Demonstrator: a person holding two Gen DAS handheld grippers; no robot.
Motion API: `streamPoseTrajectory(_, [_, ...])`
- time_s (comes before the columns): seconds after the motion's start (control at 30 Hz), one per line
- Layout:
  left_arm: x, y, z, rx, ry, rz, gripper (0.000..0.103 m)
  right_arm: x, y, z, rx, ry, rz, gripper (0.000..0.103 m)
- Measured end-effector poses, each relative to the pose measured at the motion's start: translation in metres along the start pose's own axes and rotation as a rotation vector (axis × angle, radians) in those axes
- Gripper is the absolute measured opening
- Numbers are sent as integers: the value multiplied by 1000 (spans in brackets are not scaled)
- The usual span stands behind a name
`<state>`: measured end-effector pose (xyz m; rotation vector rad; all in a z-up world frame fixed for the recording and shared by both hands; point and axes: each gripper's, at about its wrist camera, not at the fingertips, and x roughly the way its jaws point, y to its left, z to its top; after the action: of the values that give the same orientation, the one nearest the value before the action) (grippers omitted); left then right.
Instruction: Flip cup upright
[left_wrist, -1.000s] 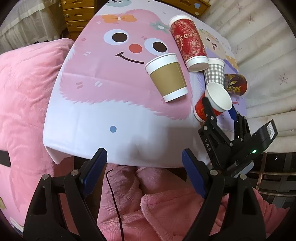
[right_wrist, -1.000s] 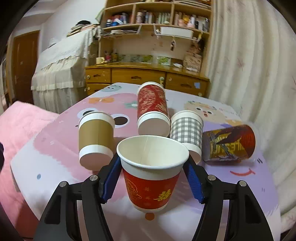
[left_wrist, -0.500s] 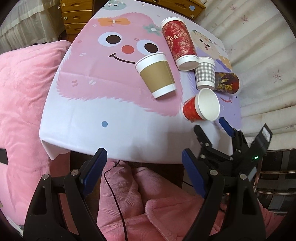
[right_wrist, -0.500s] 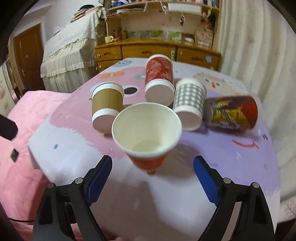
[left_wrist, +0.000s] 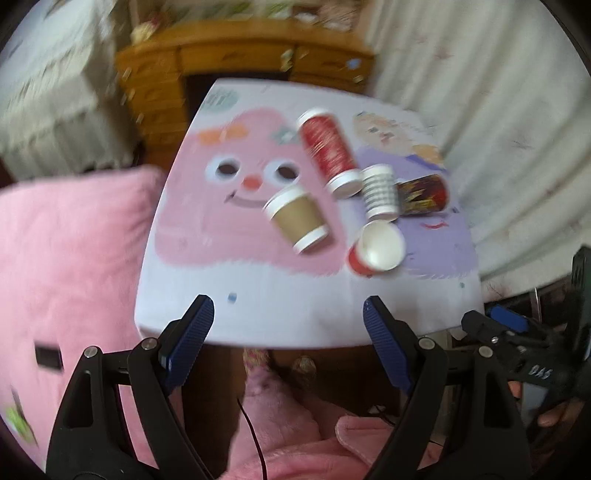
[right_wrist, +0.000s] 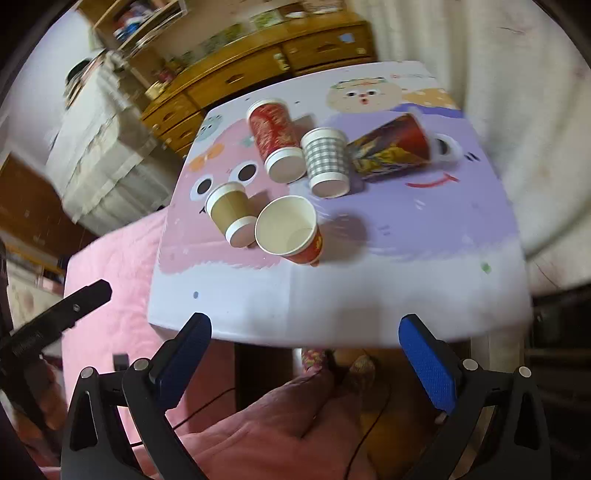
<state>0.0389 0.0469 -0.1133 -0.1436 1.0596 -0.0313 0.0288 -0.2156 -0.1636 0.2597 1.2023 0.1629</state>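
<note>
On the cartoon-printed tabletop (right_wrist: 369, 295) five paper cups are set. The small red cup with a white interior (right_wrist: 290, 230) is placed upright nearest the front edge. Just to its left the brown paper cup with white rims (right_wrist: 232, 213) is found upside down. Behind these, the tall red patterned cup (right_wrist: 275, 142) and the grey checked cup (right_wrist: 327, 162) are placed side by side, and the dark printed cup (right_wrist: 391, 147) is laid on its side to their right. A wooden drawer cabinet (right_wrist: 258, 66) is seen behind the tabletop.

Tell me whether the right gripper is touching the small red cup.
Apart. In the right wrist view the right gripper is open, off the table edge; the small red cup stands alone on the tablecloth.
</note>
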Motion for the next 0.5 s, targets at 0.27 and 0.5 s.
streamPoseTrajectory(0.27, [-49,-27,15,-51,-132,-101,81,-85,17,-8,35,-115,21,103])
streamPoseTrajectory(0.5, [-61,-39,2,-17,-155,-57,82,-128,38,-30,2,-216,-41,103])
